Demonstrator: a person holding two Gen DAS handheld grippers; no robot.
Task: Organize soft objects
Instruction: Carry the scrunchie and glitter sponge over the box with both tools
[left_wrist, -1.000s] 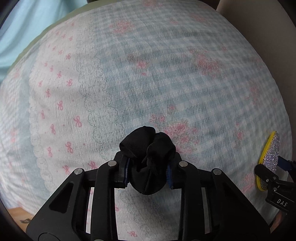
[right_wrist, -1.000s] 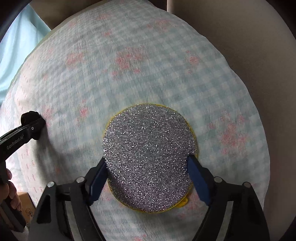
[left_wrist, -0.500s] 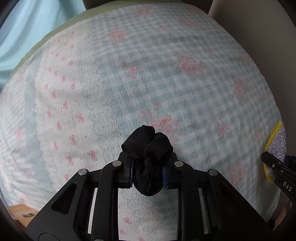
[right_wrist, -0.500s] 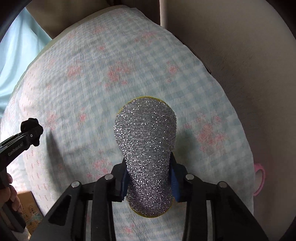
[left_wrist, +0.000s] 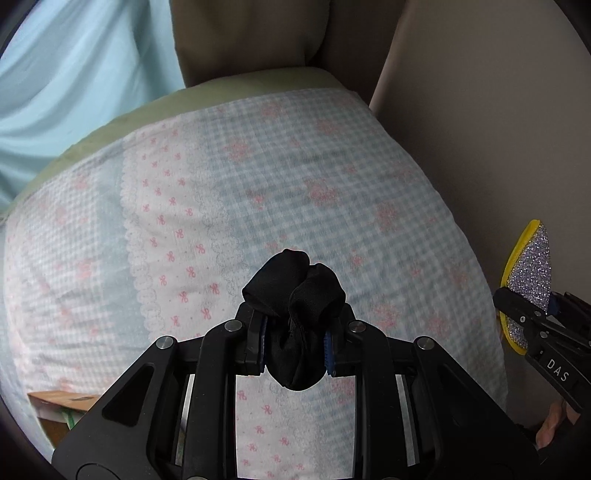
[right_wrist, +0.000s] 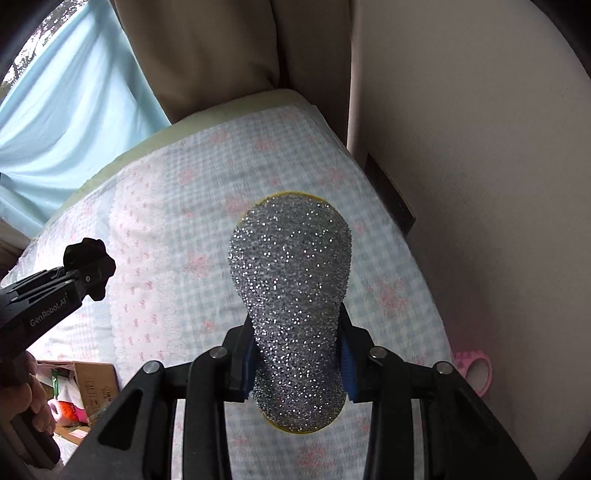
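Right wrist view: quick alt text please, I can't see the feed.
The right gripper is shut on a silver glitter sponge, squeezing it narrow above a checked floral bedspread. At left, the left gripper holds a black cloth bundle.

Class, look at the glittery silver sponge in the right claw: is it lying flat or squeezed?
Squeezed. The right claw pinches the glittery sponge into a narrow waist, with its upper part bulging wide above the blue pads.
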